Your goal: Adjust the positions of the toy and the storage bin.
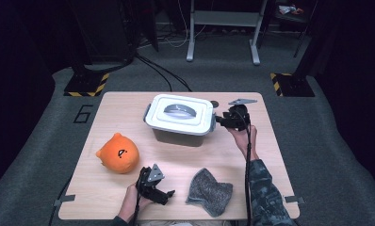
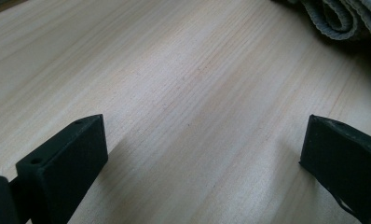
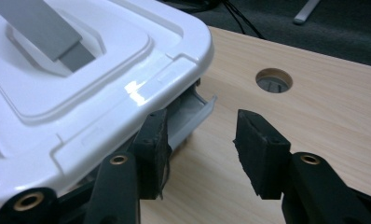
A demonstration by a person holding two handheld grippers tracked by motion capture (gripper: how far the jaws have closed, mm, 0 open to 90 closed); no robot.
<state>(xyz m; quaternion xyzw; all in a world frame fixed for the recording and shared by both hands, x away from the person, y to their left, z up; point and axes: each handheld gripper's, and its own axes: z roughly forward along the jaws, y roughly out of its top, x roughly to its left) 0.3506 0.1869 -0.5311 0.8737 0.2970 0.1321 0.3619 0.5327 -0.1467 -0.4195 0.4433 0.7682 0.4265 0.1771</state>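
Note:
A white-lidded storage box [image 1: 178,113] with a grey handle [image 3: 44,28] stands at the back middle of the wooden table [image 1: 124,106]. My right gripper [image 1: 221,120] is at the box's right end. Its jaws stand partly apart at the grey side latch [image 3: 193,116], which hangs out from under the lid [image 3: 81,84]. One jaw lies against the latch and lid edge, the other is clear of it over bare wood. My left gripper [image 1: 169,195] rests low near the front edge, open, with only bare table between its jaws [image 2: 202,154].
An orange plush toy [image 1: 118,153] sits at the left of the table. A crumpled grey cloth [image 1: 209,190] lies at the front, just right of the left gripper, its edge at the far right [image 2: 346,16]. A round cable hole [image 3: 273,80] lies behind the box.

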